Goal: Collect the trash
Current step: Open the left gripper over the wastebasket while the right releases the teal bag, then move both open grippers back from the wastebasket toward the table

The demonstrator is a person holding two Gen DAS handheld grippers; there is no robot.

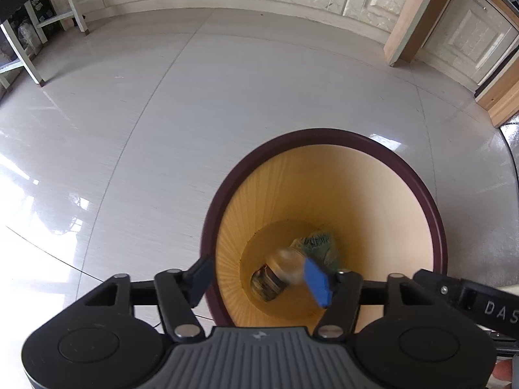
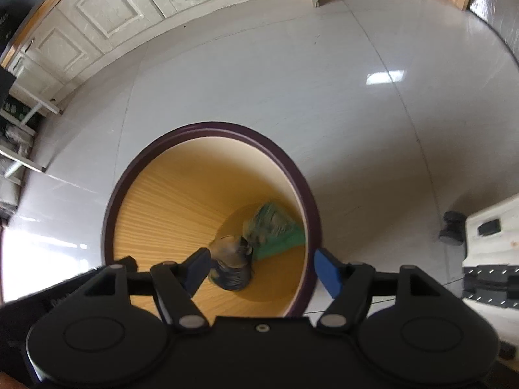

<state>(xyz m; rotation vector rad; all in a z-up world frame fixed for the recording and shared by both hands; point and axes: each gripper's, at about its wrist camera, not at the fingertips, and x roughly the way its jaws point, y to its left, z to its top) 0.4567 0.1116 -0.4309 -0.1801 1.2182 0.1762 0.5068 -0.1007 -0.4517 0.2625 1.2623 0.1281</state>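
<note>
Both sets of jaws stand wide and empty: left gripper (image 1: pixel 261 280), right gripper (image 2: pixel 263 270), poised over the bin (image 1: pixel 324 136). Inside, on its bottom, lie a blurred clear bottle (image 1: pixel 279 270) and, right, a crumpled green wrapper (image 1: pixel 316 244).

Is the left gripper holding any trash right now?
No, the left gripper stands open and empty above the bin, with the bottle lying at the bottom.
</note>
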